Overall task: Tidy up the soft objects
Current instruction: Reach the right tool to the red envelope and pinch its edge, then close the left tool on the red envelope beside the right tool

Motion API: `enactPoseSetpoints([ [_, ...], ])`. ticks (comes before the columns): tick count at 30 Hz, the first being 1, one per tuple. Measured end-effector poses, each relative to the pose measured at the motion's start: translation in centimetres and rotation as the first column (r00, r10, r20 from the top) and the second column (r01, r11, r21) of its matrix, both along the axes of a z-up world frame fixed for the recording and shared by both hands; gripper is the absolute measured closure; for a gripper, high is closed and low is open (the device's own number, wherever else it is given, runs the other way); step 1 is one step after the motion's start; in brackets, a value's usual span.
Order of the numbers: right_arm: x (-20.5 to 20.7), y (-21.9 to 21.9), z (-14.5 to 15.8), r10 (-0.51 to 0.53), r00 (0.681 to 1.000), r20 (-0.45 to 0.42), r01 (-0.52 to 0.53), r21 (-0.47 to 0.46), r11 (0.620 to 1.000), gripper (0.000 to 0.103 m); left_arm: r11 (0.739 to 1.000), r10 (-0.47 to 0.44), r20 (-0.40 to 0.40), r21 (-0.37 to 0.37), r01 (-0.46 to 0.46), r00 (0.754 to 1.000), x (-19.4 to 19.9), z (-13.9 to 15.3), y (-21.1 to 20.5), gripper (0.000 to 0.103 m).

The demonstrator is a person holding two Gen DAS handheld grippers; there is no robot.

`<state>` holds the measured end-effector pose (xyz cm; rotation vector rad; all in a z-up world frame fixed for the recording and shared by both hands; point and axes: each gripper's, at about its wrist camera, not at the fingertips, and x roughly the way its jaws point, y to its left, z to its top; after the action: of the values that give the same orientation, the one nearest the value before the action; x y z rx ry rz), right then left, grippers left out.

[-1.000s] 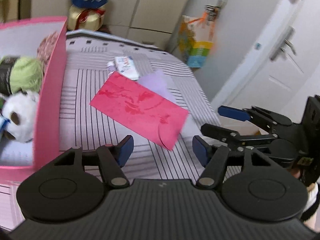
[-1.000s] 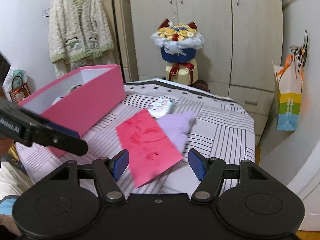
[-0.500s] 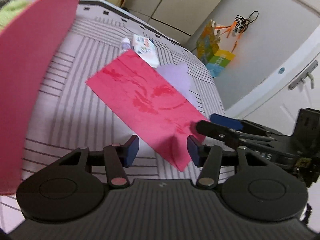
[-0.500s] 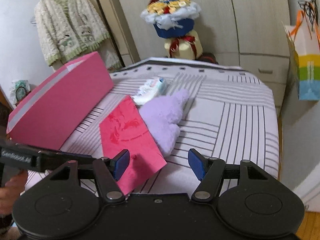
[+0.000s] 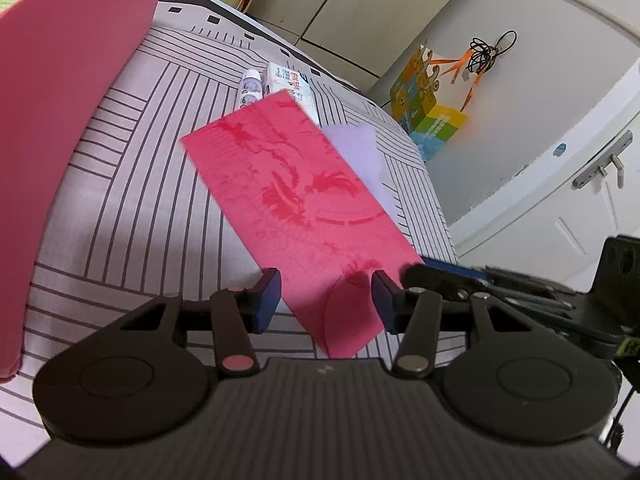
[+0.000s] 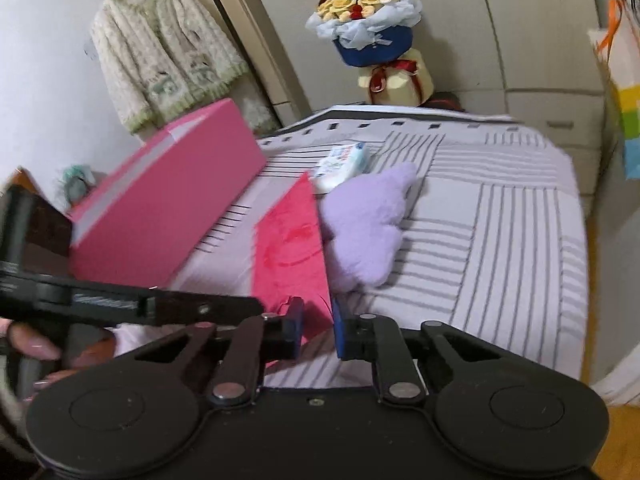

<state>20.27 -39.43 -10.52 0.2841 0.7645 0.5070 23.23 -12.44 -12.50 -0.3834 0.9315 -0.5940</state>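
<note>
A pink box (image 6: 160, 204) sits on the striped bed (image 6: 500, 240); its contents are hidden. The red envelope (image 5: 296, 204) lies beside it, against a purple plush (image 6: 368, 220). The left gripper (image 5: 326, 298) closes around the envelope's near end, jaws apart. The right gripper (image 6: 316, 330) closes narrowly at its corner.

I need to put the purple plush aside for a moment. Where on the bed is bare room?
The striped bedspread is bare right of the purple plush, out to the bed's edge. It is crowded between the pink box and the plush: the red envelope, tissue pack and both grippers sit there.
</note>
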Motion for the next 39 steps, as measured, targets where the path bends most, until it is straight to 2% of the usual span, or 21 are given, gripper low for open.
enactPoseSetpoints([
  [3, -0.1, -0.2, -0.2, 0.044, 0.999, -0.026, -0.042, 0.053, 0.998, 0.087, 1.000, 0.000, -0.012, -0.022, 0.000, 1.000, 0.0, -0.2, 0.4, 0.054],
  [6, -0.1, 0.8, 0.0, 0.063, 0.998, -0.026, -0.062, 0.011, 0.998, 0.087, 1.000, -0.008, -0.002, -0.019, 0.008, 1.000, 0.0, -0.2, 0.4, 0.054],
  [11, 1.2, 1.2, -0.2, 0.055, 0.997, -0.052, -0.054, 0.030, 0.998, 0.083, 1.000, -0.018, 0.007, -0.014, 0.018, 1.000, -0.1, -0.3, 0.5, 0.054],
  [14, 1.7, 1.3, -0.7, 0.023, 0.998, -0.056, -0.021, 0.032, 0.999, 0.085, 1.000, -0.018, 0.008, -0.015, 0.019, 1.000, -0.1, -0.3, 0.5, 0.054],
  [15, 1.6, 1.2, -0.7, 0.020, 0.998, -0.056, -0.018, 0.049, 0.999, 0.097, 1.000, -0.016, 0.005, -0.018, 0.016, 1.000, -0.1, -0.3, 0.5, 0.054],
  [18, 0.4, 1.0, -0.4, 0.005, 0.999, -0.043, 0.000, 0.108, 0.994, 0.100, 1.000, -0.002, -0.003, -0.031, 0.002, 1.000, 0.0, -0.3, 0.5, 0.051],
  [22, -1.8, 0.5, 0.3, -0.056, 0.998, -0.019, 0.058, 0.121, 0.991, 0.101, 0.998, 0.008, -0.005, -0.060, -0.008, 1.000, 0.1, -0.3, 0.3, 0.040],
  [26, -3.2, -0.6, -0.5, -0.160, 0.986, -0.042, 0.164, 0.148, 0.975, 0.100, 0.997, 0.012, 0.000, -0.071, -0.012, 1.000, 0.4, -0.5, -0.2, 0.038],
  [31, -3.5, -1.6, -2.6, -0.254, 0.959, -0.126, 0.272, 0.147, 0.951, 0.095, 0.997, -0.011, -0.006, -0.075, 0.011, 1.000, 0.7, -0.5, -1.4, 0.037],
  [35, -3.4, -1.6, -3.4, -0.262, 0.955, -0.141, 0.282, 0.148, 0.948, 0.095, 0.998, -0.016, 0.015, -0.055, 0.017, 1.000, 0.7, -0.4, -2.6, 0.036],
  [39, -3.2, -1.6, -3.5, -0.260, 0.955, -0.142, 0.279, 0.136, 0.951, 0.095, 0.999, 0.026, 0.033, -0.041, -0.025, 0.999, 0.9, -0.3, -3.2, 0.036],
])
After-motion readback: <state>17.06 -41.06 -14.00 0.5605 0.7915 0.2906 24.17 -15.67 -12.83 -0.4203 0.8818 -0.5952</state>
